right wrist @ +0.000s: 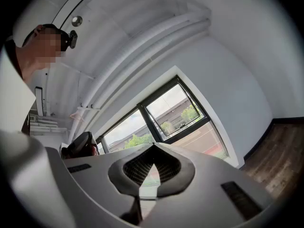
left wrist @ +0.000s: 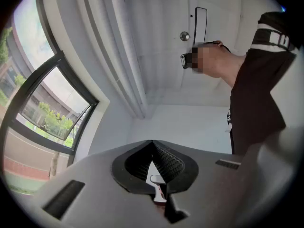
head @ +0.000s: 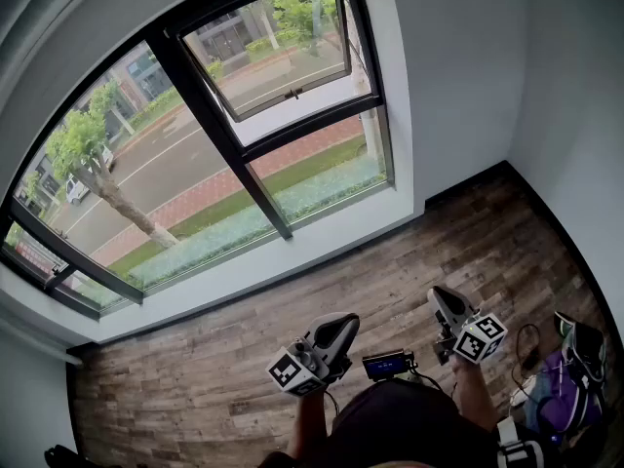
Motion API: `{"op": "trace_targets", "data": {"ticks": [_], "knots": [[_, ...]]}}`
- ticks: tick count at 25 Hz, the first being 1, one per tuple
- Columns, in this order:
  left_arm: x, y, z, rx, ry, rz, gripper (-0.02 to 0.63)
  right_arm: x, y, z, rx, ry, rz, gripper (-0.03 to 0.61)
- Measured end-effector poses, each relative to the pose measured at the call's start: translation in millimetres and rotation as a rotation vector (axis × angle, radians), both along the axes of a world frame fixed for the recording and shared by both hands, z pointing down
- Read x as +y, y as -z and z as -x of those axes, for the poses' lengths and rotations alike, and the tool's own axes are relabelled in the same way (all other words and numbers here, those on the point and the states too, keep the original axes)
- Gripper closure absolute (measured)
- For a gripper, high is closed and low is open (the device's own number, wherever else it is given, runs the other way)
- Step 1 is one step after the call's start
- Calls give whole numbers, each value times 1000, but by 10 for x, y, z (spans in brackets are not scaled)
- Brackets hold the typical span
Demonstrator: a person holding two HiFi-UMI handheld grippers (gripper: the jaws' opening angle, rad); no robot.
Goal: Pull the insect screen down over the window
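Flooring of brown wood planks (head: 292, 310) lay near | black-framed window (head: 224, 135) far, in white wall (head: 458, 86) | left gripper (head: 343, 326), right gripper (head: 439, 298) were closed, empty.

Bright window (head: 224, 135) daylight, fisheye-warped edges

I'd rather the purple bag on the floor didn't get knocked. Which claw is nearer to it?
Right. The right claw hangs just left of the purple bag; the left claw is farther left, beyond it.

Dark-framed window (head: 219, 135), wide, uncovered, upper right pane (head: 278, 42) tilted open (street (head: 166, 161) beyond)
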State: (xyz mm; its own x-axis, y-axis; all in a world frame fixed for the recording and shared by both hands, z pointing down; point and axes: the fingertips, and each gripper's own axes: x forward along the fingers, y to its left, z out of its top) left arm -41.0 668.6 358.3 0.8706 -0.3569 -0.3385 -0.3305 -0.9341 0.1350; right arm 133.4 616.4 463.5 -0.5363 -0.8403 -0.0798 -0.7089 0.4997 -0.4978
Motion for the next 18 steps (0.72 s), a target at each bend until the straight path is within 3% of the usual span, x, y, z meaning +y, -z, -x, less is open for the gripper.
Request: {"op": "trace_targets", "data": {"ticks": [7,11,18], "knots": [[41,-41,-88,-17,3,21,618,37,-46,-55,-4,9,11,574],[15,75,-147,10,20,41,618,37,-77,-74,-8,16,20,573],[7,-87,-242,-36,12,35,618,5,-128,-130,33,8,23,572]]}}
